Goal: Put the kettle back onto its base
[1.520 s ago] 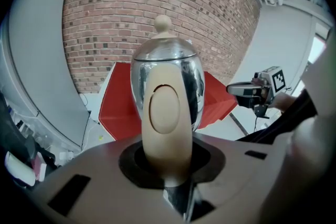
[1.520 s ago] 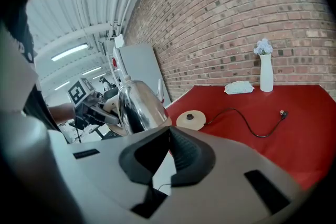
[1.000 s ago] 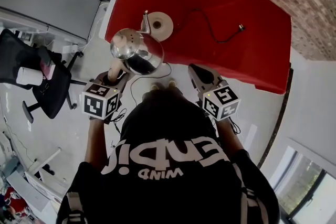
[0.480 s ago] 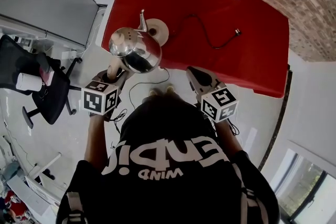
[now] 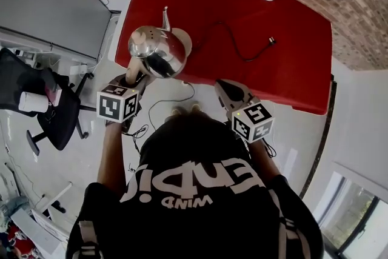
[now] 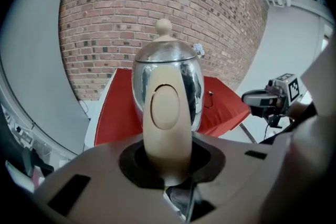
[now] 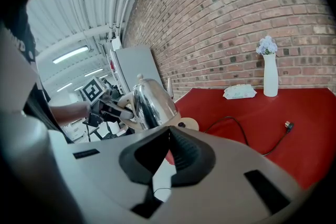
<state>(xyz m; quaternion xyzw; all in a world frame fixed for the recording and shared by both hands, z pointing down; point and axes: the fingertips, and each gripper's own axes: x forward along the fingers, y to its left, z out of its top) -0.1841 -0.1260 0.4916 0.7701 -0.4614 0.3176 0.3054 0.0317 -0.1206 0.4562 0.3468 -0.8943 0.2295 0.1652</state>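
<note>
Head view, kettle (image 5: 159,51): polished steel, bulbous and mirror-bright. It hangs over the near left corner of the red counter (image 5: 279,63) and covers most of the base (image 5: 188,39).
Head view, left gripper (image 5: 132,78): I carry the kettle by its handle.
Head view, right gripper (image 5: 225,89): idle at the counter's near edge.
Left gripper view, handle (image 6: 165,113): cream, smooth, rounded plastic, with my jaws clamped on its lower end. I judge this the best hold, since the steel body would slip.
Left gripper view, knob (image 6: 164,26): a cream ball on the lid, upright.
Right gripper view, right gripper (image 7: 168,152): jaws pressed together, nothing between them.
Right gripper view, base (image 7: 187,124): a flat cream disc just beneath the kettle (image 7: 152,102). I cannot tell whether they touch.
Handling: rigid, and probably hefty if filled. The weight hangs ahead of my grip, so I should keep it level.
</note>
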